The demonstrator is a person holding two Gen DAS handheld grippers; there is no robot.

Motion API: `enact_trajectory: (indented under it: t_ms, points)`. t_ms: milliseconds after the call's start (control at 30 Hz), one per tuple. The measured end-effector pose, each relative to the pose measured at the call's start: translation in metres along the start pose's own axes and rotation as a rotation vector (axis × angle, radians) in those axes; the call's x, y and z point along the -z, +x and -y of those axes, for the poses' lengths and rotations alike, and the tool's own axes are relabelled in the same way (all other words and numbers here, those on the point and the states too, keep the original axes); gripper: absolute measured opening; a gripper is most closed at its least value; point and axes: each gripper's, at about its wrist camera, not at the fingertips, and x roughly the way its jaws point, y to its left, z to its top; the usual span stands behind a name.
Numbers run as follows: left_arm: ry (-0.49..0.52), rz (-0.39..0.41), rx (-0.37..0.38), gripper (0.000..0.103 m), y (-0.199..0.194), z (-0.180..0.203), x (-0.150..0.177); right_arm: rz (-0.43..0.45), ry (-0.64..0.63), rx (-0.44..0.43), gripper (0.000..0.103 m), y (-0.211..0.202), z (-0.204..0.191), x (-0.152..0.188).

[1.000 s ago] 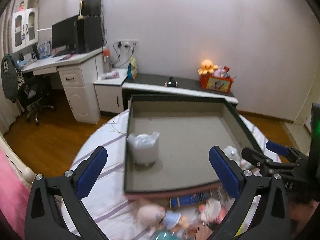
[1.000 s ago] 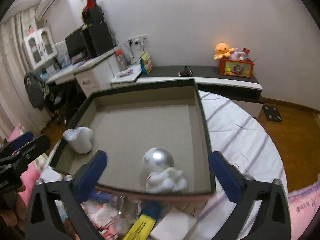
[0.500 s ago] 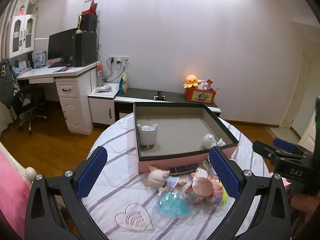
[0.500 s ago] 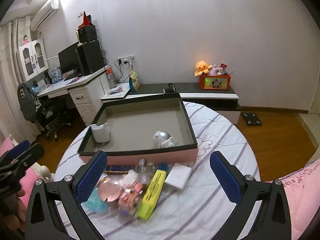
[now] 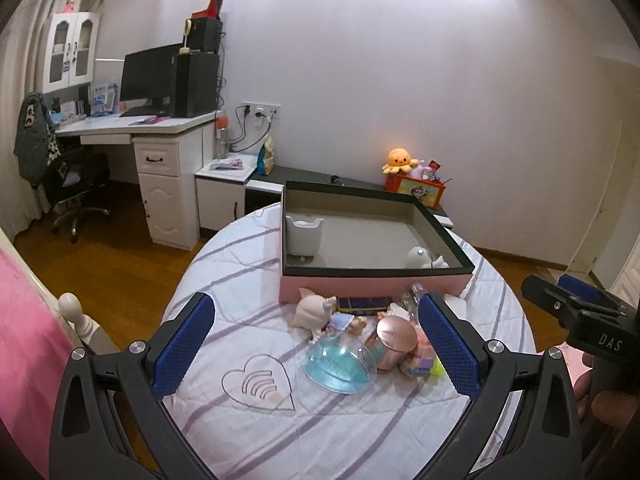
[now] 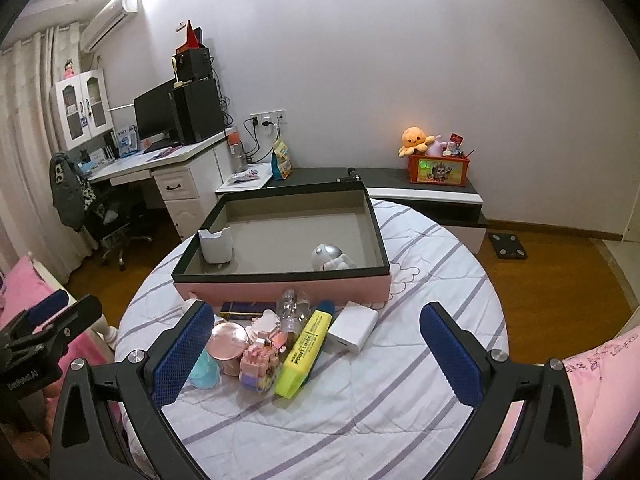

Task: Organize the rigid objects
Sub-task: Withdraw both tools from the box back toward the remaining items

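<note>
A pink box with a dark rim (image 5: pixel 376 286) (image 6: pixel 280 284) stands on the round table. Inside are a white cup-shaped holder (image 5: pixel 304 234) (image 6: pixel 216 245) at the left and a silver-white astronaut figure (image 5: pixel 422 258) (image 6: pixel 332 258) at the right. In front of the box lies a pile: a doll (image 5: pixel 320 312), a blue dome (image 5: pixel 338 364), a rose-gold tin (image 5: pixel 392 342) (image 6: pixel 229 340), a yellow highlighter (image 6: pixel 305 346), a white block (image 6: pixel 354 330), a clear bottle (image 6: pixel 290 310). My left gripper (image 5: pixel 316 348) and right gripper (image 6: pixel 316 350) are both open and empty, held back above the pile.
The table has a striped white cloth (image 6: pixel 360 400) with a heart outline (image 5: pixel 258 386). Pink bedding lies at both sides (image 6: pixel 592 364). A desk with a monitor (image 5: pixel 148 80) and a low cabinet with toys (image 6: pixel 438 168) stand by the far wall.
Both grippers have pulled back and up from over the box. The pile in front of the box has come fully into view. The holder and astronaut stay in the box.
</note>
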Motion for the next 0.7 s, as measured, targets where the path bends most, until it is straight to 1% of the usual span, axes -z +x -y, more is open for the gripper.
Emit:
enact_trajectory:
  t_ms: [267,433,700]
  points:
    - [0.032,0.002,-0.01,0.103,-0.004,0.013,0.008,-0.018,0.012,-0.022,0.103,-0.002,0.002,0.013]
    - [0.036,-0.017,-0.013,0.103,0.001,0.013,0.014,-0.041,0.017,-0.025,0.103,0.005,0.001,0.017]
    - [0.029,-0.102,-0.018,0.103,0.025,0.007,0.033,-0.113,-0.018,-0.065,0.103,0.026,-0.01,0.03]
